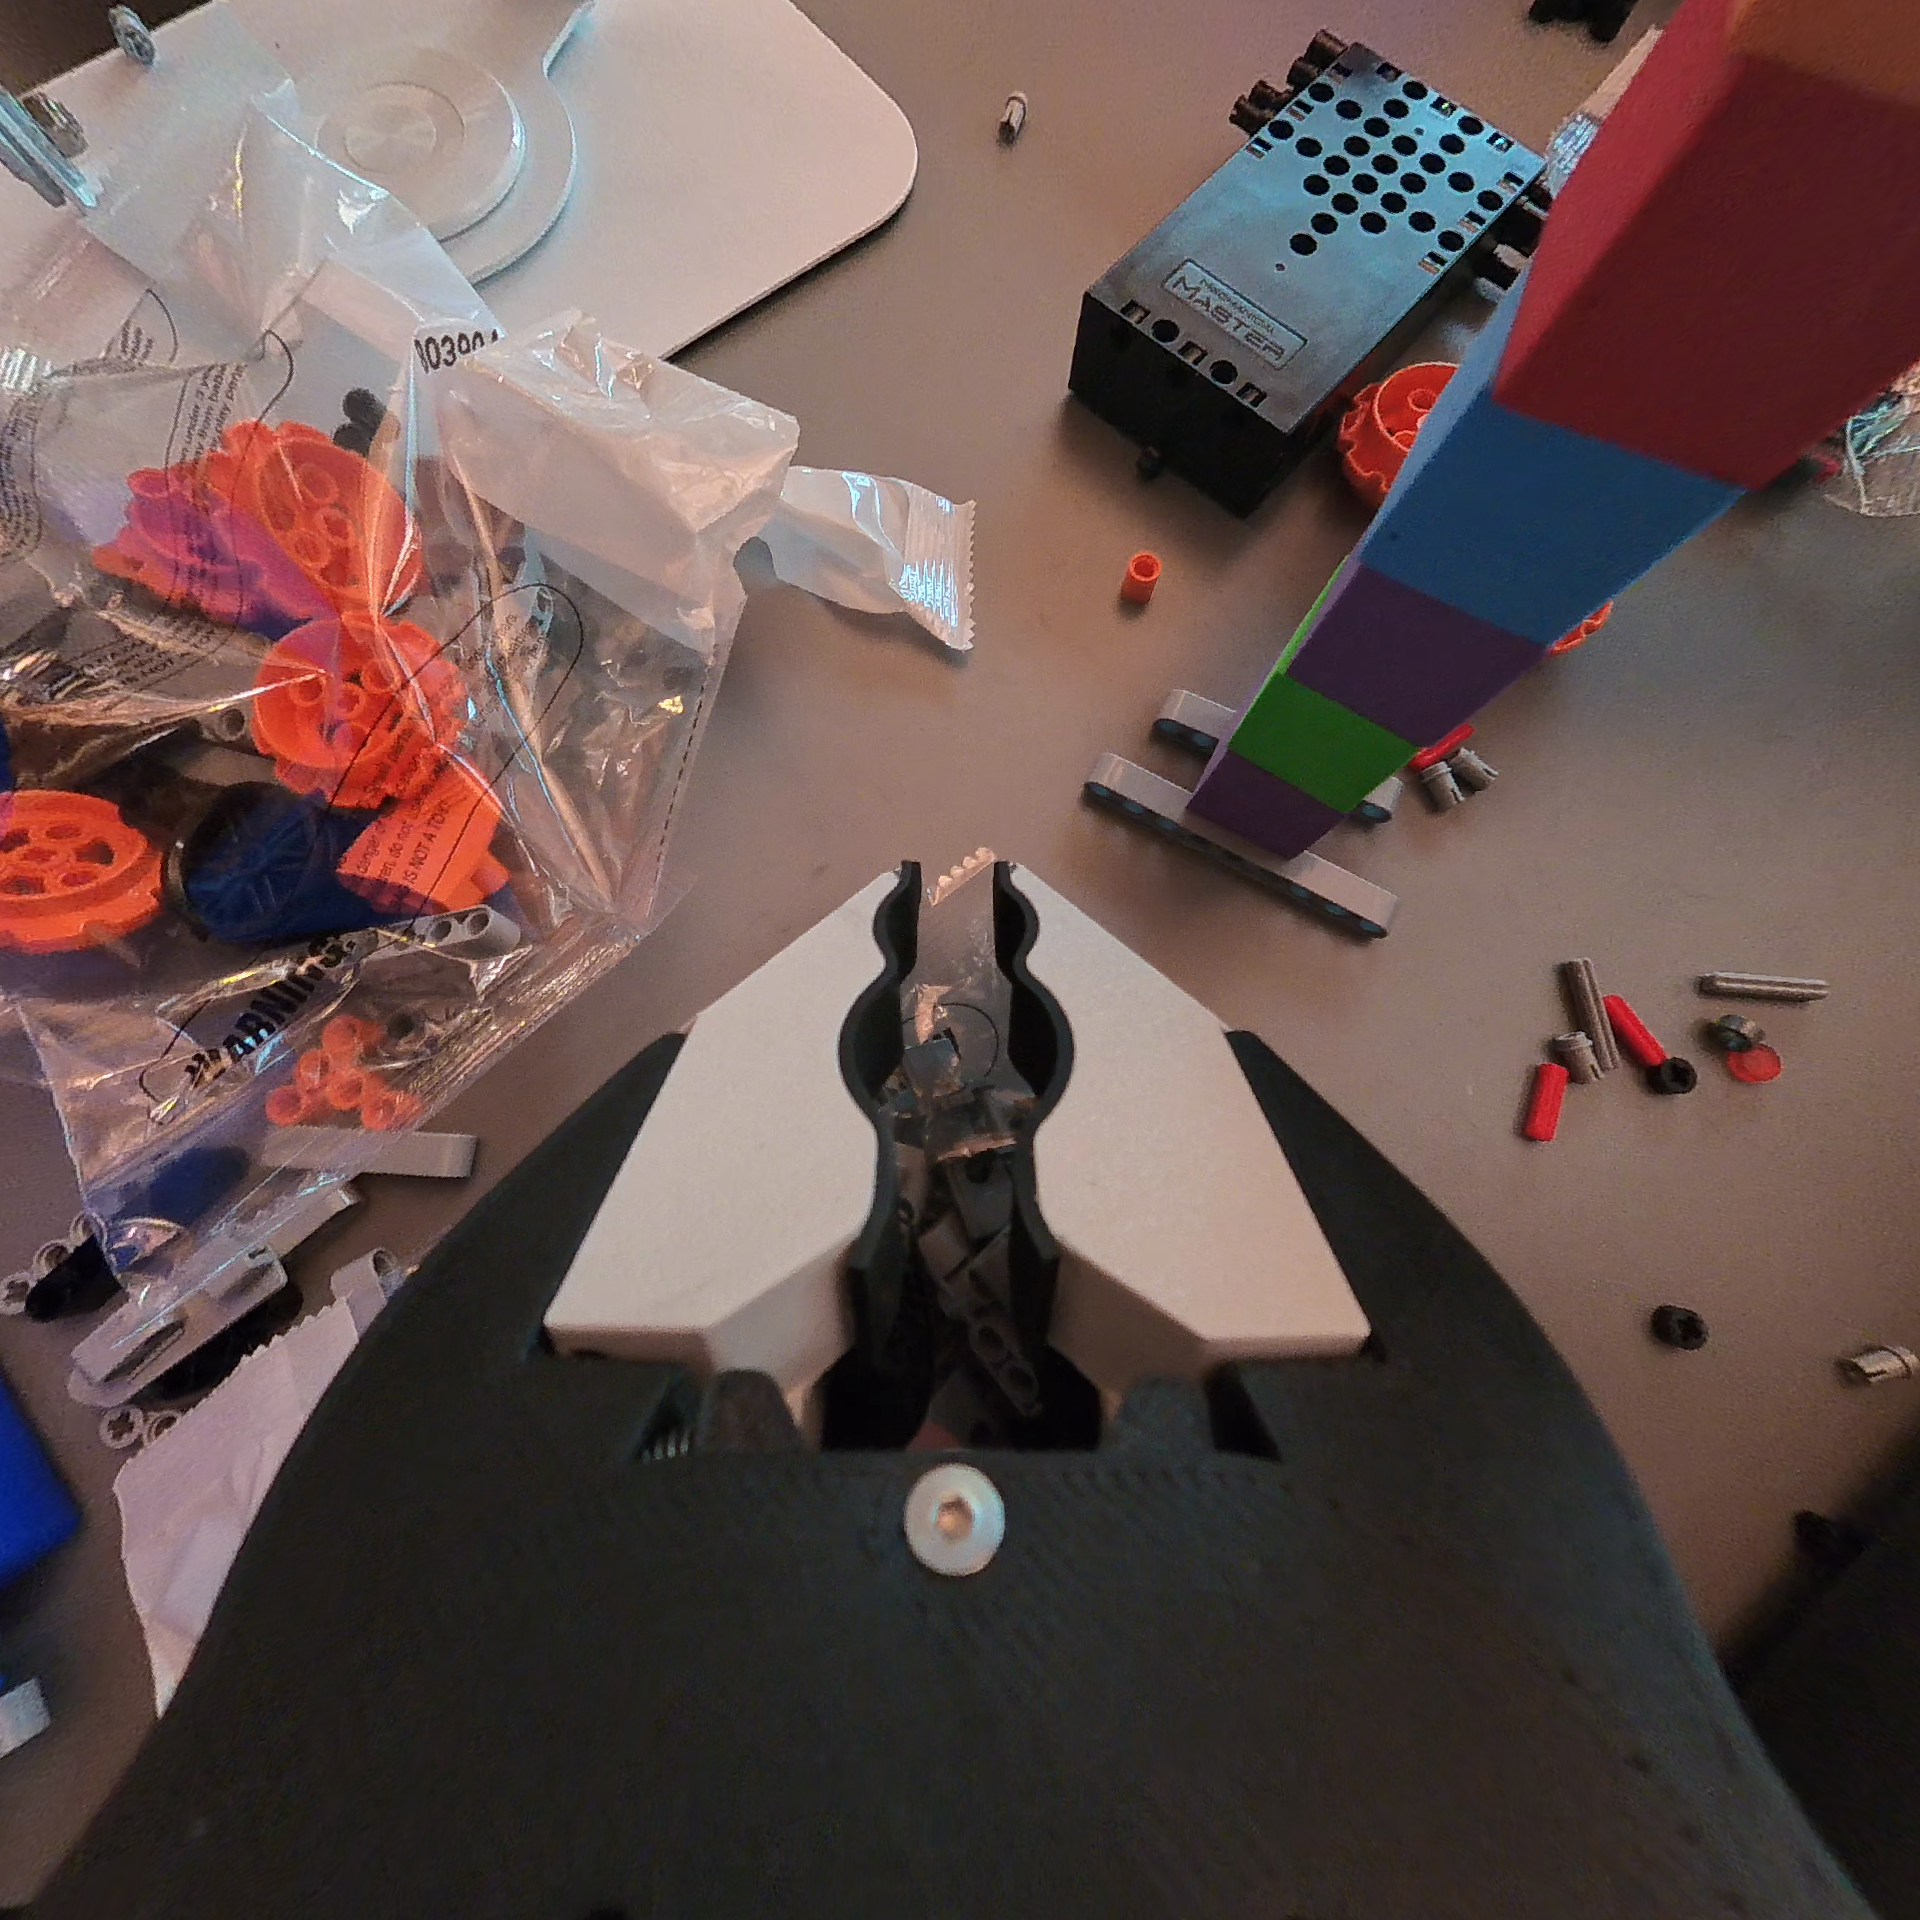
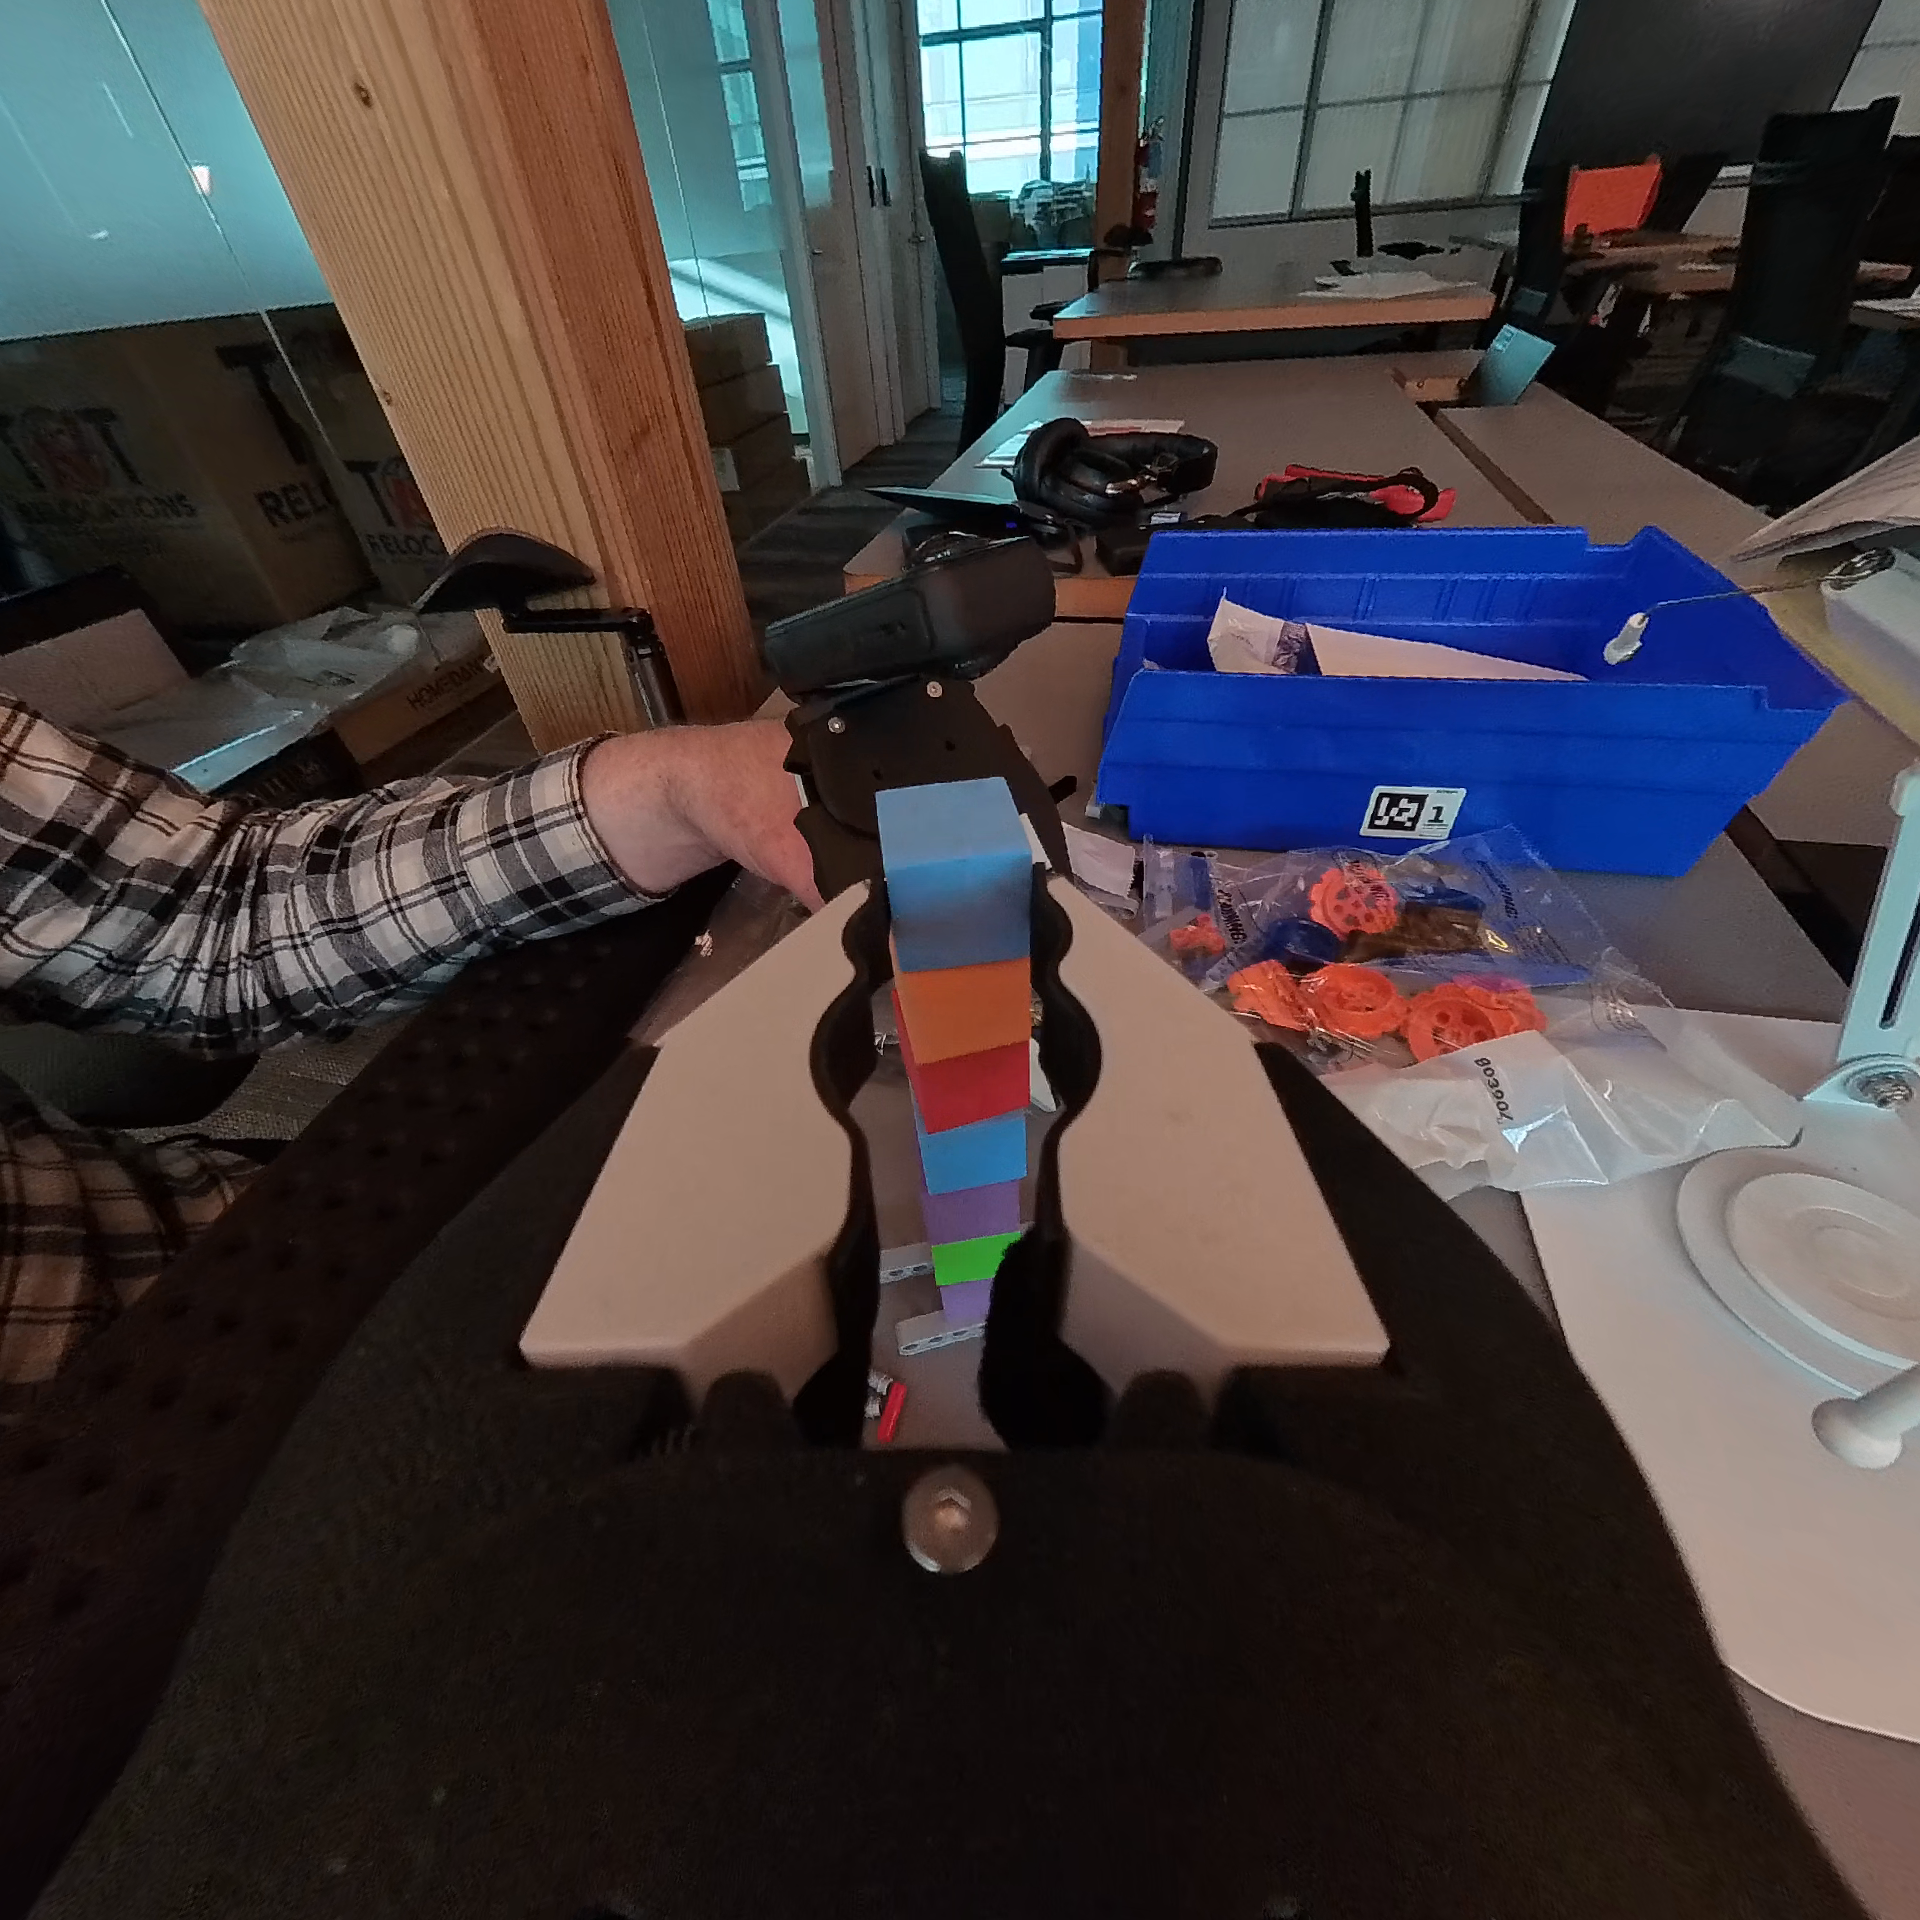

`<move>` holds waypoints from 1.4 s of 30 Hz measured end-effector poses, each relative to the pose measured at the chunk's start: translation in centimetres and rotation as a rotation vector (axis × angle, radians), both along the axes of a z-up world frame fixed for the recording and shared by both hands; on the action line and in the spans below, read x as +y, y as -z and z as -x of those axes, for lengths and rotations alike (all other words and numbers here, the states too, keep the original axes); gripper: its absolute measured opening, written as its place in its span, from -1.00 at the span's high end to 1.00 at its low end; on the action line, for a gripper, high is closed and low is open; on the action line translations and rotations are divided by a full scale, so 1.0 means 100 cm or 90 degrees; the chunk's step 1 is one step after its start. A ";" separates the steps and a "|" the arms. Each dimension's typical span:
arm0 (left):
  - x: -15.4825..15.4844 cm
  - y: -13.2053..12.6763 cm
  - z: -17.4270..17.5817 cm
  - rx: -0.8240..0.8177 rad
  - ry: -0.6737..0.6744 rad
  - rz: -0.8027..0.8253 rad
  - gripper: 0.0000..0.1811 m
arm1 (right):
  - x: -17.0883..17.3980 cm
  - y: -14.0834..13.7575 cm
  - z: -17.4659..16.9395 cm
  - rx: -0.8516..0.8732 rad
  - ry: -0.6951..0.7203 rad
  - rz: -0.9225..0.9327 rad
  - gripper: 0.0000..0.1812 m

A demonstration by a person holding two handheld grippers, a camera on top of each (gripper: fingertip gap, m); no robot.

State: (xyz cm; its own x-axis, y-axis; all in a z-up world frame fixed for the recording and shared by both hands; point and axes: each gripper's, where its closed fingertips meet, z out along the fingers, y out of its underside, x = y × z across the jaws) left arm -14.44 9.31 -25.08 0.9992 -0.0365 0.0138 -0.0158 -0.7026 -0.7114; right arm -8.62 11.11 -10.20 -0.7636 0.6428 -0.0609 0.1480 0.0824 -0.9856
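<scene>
My left gripper [image 1: 958, 878] is shut on a small clear bag of dark grey parts [image 1: 951, 1039], held above the grey table; the bag's serrated edge sticks out past the fingertips. A tall tower of coloured blocks [image 1: 1455, 644] stands to its right on grey beams [image 1: 1236, 862]. In the right wrist view my right gripper [image 2: 958, 894] is shut on the top blue block [image 2: 951, 862] of that tower [image 2: 971, 1070], which leans slightly. Below it come orange, red, blue, purple, green and purple blocks. The left gripper's black body [image 2: 914, 748] and a hand in a plaid sleeve [image 2: 343, 883] show behind the tower.
Clear bags of orange and blue wheels [image 1: 343, 644] lie at left, also in the right wrist view [image 2: 1371, 966]. A black perforated box [image 1: 1309, 270] and a white stand base [image 1: 644, 135] sit farther back. Loose red and grey pins [image 1: 1621, 1029] lie at right. A blue bin [image 2: 1455, 748] stands behind. Left tips to right tips: about 15 cm.
</scene>
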 end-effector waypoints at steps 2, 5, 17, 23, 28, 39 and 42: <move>0.000 0.000 0.000 0.000 0.000 0.000 0.86 | 0.000 0.000 0.000 0.001 -0.002 0.001 0.72; 0.000 0.000 0.000 0.000 0.000 0.000 0.86 | -0.001 -0.003 -0.001 0.007 -0.005 0.004 0.72; 0.000 0.000 0.000 0.000 0.000 0.000 0.86 | 0.000 0.001 0.000 -0.005 -0.006 0.002 0.67; -0.001 -0.001 0.004 0.018 -0.007 -0.001 0.85 | 0.010 -0.015 -0.009 0.008 0.023 0.010 0.51; 0.000 -0.012 0.013 0.040 -0.028 -0.031 0.87 | 0.030 -0.040 -0.034 0.043 0.105 -0.033 0.50; -0.001 -0.014 0.015 0.058 -0.033 -0.032 0.87 | 0.155 -0.018 -0.118 -0.134 0.434 -0.298 0.60; -0.001 -0.012 0.015 0.063 -0.030 -0.028 0.87 | 0.192 0.029 -0.133 -0.290 0.469 -0.394 0.61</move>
